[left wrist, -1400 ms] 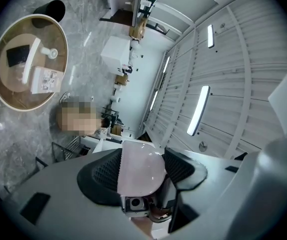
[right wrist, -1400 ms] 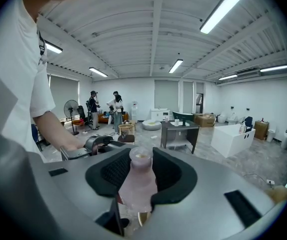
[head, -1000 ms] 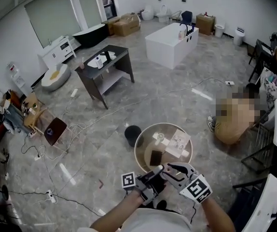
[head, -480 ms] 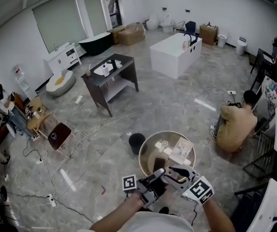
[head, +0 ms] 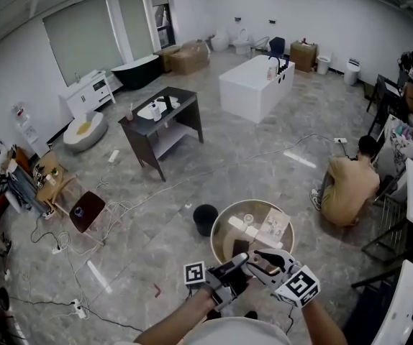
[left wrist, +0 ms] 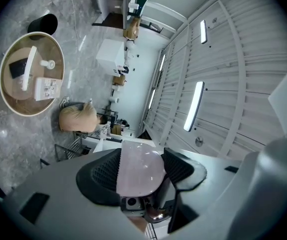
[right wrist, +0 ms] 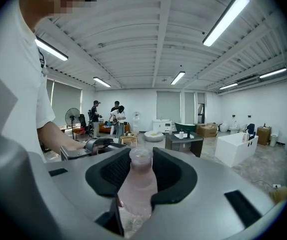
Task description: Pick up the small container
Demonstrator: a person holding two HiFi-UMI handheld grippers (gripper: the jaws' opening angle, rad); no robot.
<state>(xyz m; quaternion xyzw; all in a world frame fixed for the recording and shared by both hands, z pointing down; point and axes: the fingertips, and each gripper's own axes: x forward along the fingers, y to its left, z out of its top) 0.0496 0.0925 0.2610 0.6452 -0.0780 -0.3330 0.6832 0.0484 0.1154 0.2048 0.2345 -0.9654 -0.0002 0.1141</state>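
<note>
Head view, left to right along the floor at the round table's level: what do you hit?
brown stool → black bin → round table → crouching person

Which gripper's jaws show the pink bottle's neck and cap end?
The right gripper: the pink bottle's narrow neck stands between its jaws. Between the left gripper's jaws only its smooth rounded pink side shows.
</note>
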